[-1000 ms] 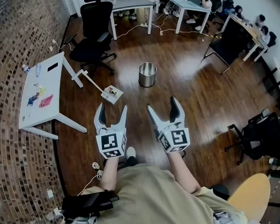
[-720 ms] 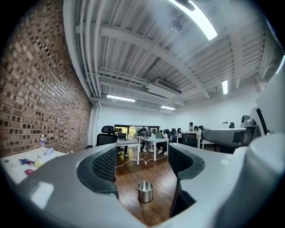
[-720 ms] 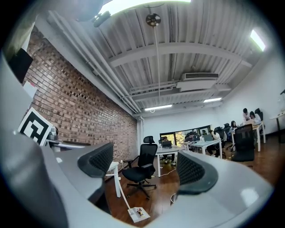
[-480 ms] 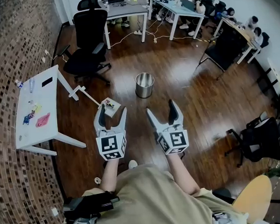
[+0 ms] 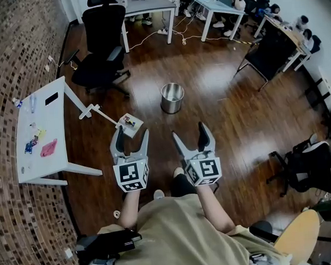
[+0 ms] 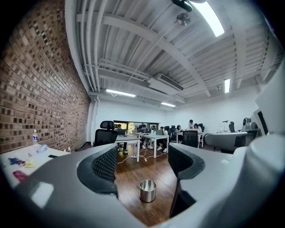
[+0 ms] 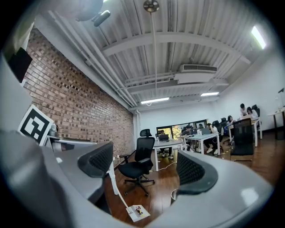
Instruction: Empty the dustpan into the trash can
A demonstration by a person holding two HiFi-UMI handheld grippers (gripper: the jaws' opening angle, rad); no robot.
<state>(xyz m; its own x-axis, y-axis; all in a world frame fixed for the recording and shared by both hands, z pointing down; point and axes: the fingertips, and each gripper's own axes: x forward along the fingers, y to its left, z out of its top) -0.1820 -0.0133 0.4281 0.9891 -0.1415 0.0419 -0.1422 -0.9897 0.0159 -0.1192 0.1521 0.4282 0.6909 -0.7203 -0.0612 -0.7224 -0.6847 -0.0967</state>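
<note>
Dustpan (image 5: pixel 131 124) lies flat on the floor (image 5: pixel 225 115), just ahead of the left gripper (image 5: pixel 132 134), not touching it. Trash can (image 5: pixel 172 97) stands farther ahead. Left gripper and right gripper (image 5: pixel 190 134): jaws spread apart, nothing held.

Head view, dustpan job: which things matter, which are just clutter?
Job:
- dustpan, on the floor with litter in it
- metal trash can, standing apart from it
- left gripper and right gripper, both open and empty

Lying about:
- white table with a pink item and a bottle
- black office chair
</note>
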